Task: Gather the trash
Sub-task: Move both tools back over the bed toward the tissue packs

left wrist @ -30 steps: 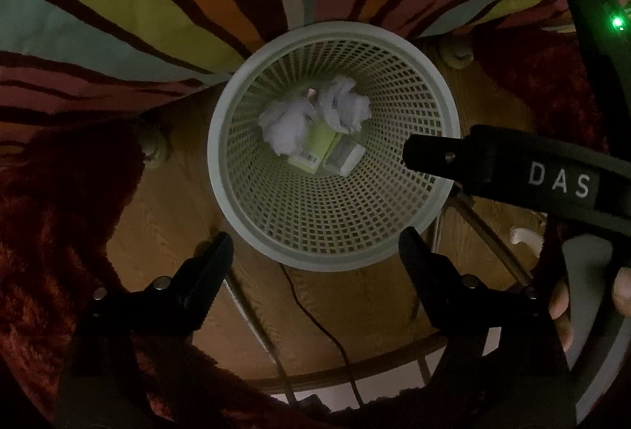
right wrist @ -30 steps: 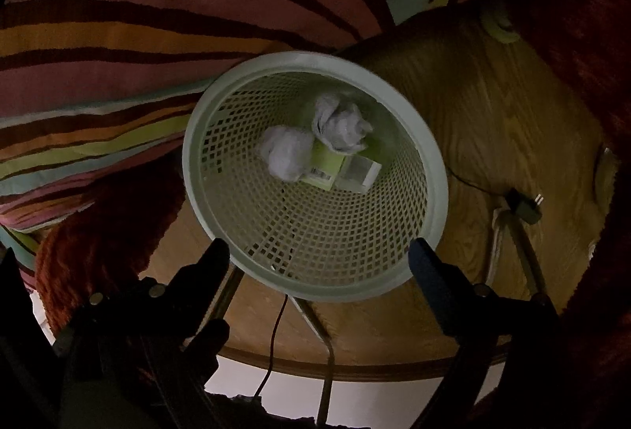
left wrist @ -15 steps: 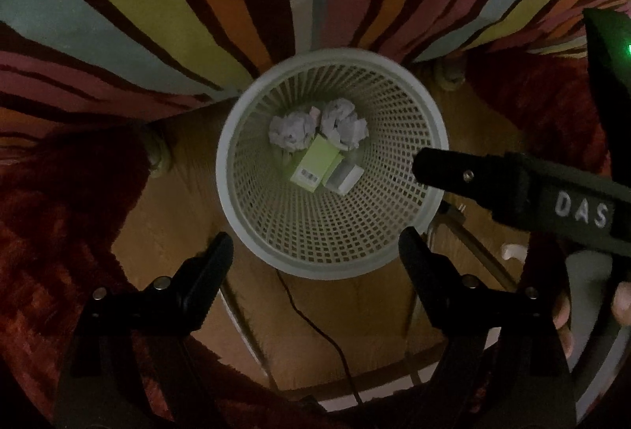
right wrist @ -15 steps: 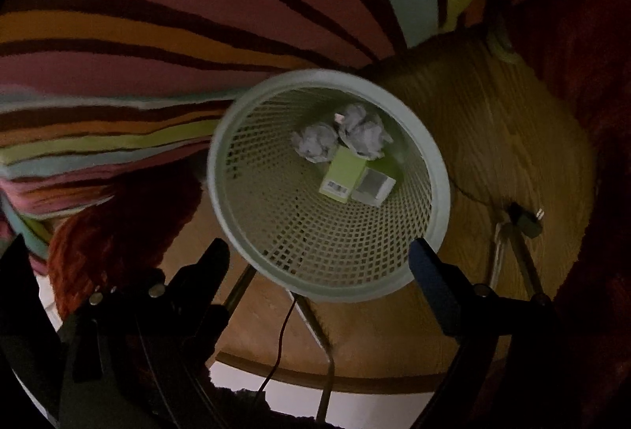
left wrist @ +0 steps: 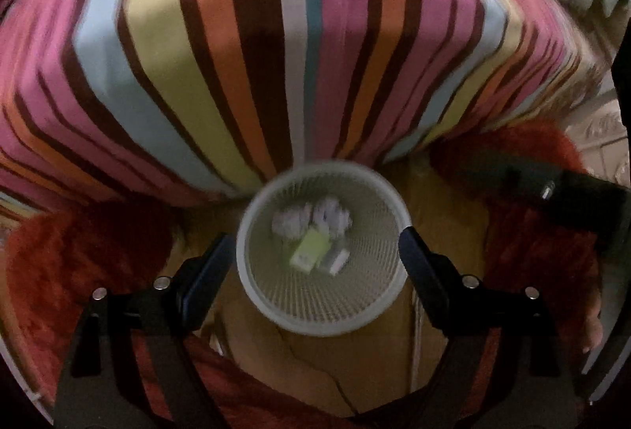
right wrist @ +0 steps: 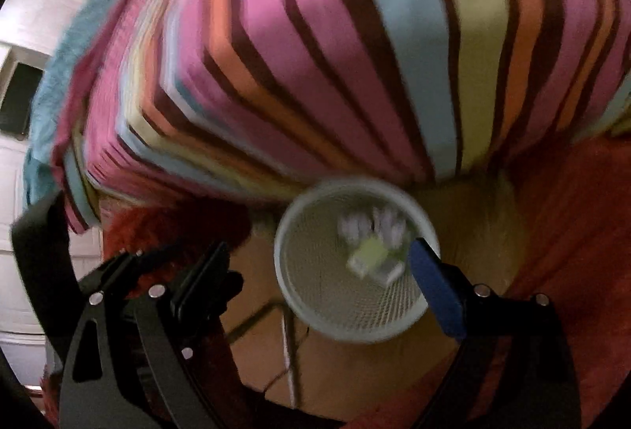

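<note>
Basket [left wrist: 276, 306]: pale mesh bin, upright on the wood floor [left wrist: 355, 370], tucked against the striped cover [left wrist: 252, 46]
Trash: all inside the basket, on its bottom, two crumpled white tissues [left wrist: 331, 218] side by side toward the cover, a yellow-green box [left wrist: 309, 251] just below them, a small white box [left wrist: 335, 260] touching its right edge
Left gripper [left wrist: 313, 263]: high over the basket, fingers wide apart, nothing between them
Right gripper [right wrist: 321, 267]: also above, fingers spread and empty, right fingertip [right wrist: 430, 271] overlapping the basket rim in view
Rug [left wrist: 90, 243]: red shag on both sides of the floor strip
Cable [left wrist: 315, 370]: thin, dark, running along the floor below the basket
Sharpness: both views blurred
</note>
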Action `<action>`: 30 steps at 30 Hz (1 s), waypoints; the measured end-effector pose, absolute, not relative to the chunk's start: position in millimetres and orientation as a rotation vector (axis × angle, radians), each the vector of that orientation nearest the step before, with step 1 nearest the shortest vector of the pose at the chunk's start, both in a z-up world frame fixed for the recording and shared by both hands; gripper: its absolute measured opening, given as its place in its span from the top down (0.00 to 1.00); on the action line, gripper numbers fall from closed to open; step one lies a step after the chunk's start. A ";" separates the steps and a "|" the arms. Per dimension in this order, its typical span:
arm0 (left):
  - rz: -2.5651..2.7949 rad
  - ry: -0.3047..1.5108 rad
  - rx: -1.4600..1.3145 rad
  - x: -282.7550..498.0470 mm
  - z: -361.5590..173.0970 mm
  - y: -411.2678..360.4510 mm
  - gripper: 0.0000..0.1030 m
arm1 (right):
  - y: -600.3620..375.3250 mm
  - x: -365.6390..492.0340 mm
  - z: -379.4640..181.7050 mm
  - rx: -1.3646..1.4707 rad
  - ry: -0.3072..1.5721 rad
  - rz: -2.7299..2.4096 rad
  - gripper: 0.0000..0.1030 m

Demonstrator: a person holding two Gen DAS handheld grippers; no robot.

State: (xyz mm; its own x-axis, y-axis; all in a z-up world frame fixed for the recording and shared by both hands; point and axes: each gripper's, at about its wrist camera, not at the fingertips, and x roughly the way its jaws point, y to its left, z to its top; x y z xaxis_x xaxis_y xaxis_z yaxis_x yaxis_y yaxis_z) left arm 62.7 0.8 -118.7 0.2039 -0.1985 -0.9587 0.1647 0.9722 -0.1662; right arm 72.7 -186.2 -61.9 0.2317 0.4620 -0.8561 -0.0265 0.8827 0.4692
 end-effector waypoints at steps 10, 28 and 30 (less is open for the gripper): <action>-0.186 1.039 -0.001 76.7 -62.0 17.6 0.19 | -210.2 100.0 -4.7 0.302 0.935 0.280 0.15; -0.122 0.899 -0.007 157.6 -24.2 60.7 0.19 | -230.8 154.3 21.2 0.287 0.806 0.233 0.15; -0.123 0.888 -0.007 167.7 -22.1 63.2 0.19 | -232.5 160.6 22.1 0.280 0.802 0.222 0.15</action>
